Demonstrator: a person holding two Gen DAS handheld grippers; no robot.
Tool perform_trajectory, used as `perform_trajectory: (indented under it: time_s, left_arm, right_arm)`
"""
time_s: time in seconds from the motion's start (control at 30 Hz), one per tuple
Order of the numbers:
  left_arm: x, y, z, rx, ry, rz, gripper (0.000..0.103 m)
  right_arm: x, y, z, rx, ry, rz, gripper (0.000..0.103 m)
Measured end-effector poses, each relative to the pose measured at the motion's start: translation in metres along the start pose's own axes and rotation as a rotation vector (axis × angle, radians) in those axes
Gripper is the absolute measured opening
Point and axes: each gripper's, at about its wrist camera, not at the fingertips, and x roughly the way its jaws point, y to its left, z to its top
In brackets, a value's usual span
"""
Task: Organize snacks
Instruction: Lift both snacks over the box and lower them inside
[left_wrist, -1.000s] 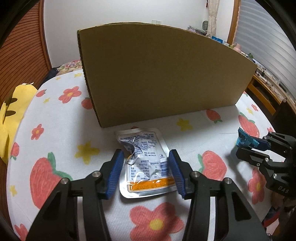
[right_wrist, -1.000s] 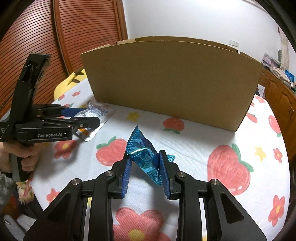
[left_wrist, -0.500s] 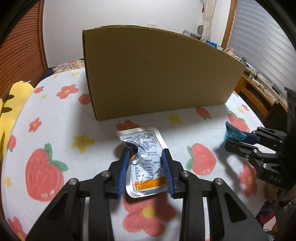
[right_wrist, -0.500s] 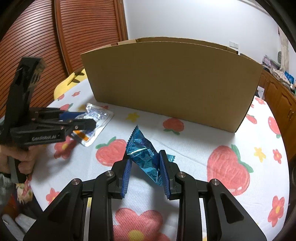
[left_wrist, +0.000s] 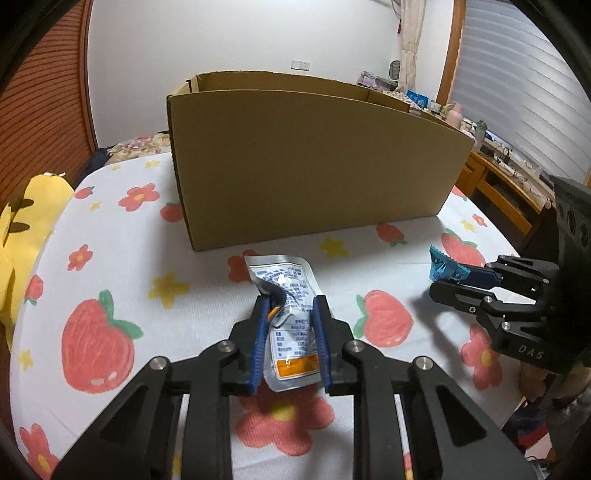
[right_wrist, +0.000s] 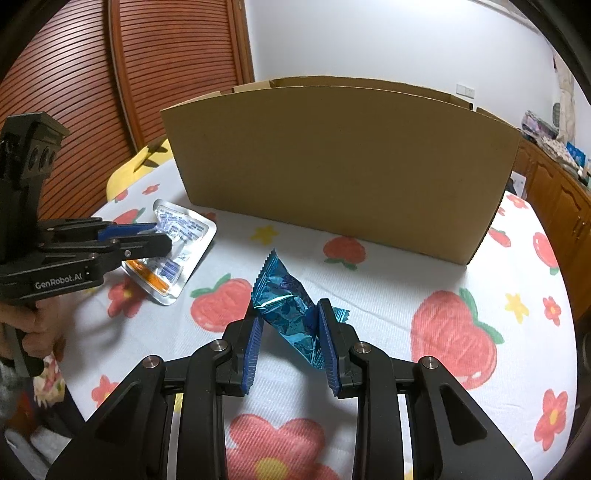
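Left view: left tool (left_wrist: 290, 343) has just closed onto the silver pouch (left_wrist: 286, 317) and lifted it slightly — pouch's long axis points ahead at the cardboard box (left_wrist: 314, 166). Right view: right tool (right_wrist: 290, 354) clamps the blue packet (right_wrist: 286, 314) above the counter (right_wrist: 388, 280) — box wall straight ahead, opening above it.

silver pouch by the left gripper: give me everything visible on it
The silver pouch is a flat foil sachet with blue print and an orange band near its bottom edge, creased at one side. The left gripper pinches it between its blue pads, lifted off the tablecloth, in front of the cardboard box.
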Motion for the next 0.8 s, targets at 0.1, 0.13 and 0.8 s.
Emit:
perform_trajectory:
  time_s: [0.1,0.13,0.8]
  left_arm:
    - [-0.003,-0.001,0.0,-0.006,-0.011,-0.008,0.019]
    - [-0.004,-0.002,0.0,-0.002,-0.014,-0.006,0.018]
    - [-0.035,-0.015,0.01,0.016,-0.116,-0.01,0.018]
  right_arm:
    - [0.0,0.0,0.0,0.0,0.0,0.0,0.028]
    - [0.0,0.0,0.0,-0.001,0.0,0.0,0.028]
    - [-0.009,0.001,0.001,0.004,-0.052,-0.017,0.028]
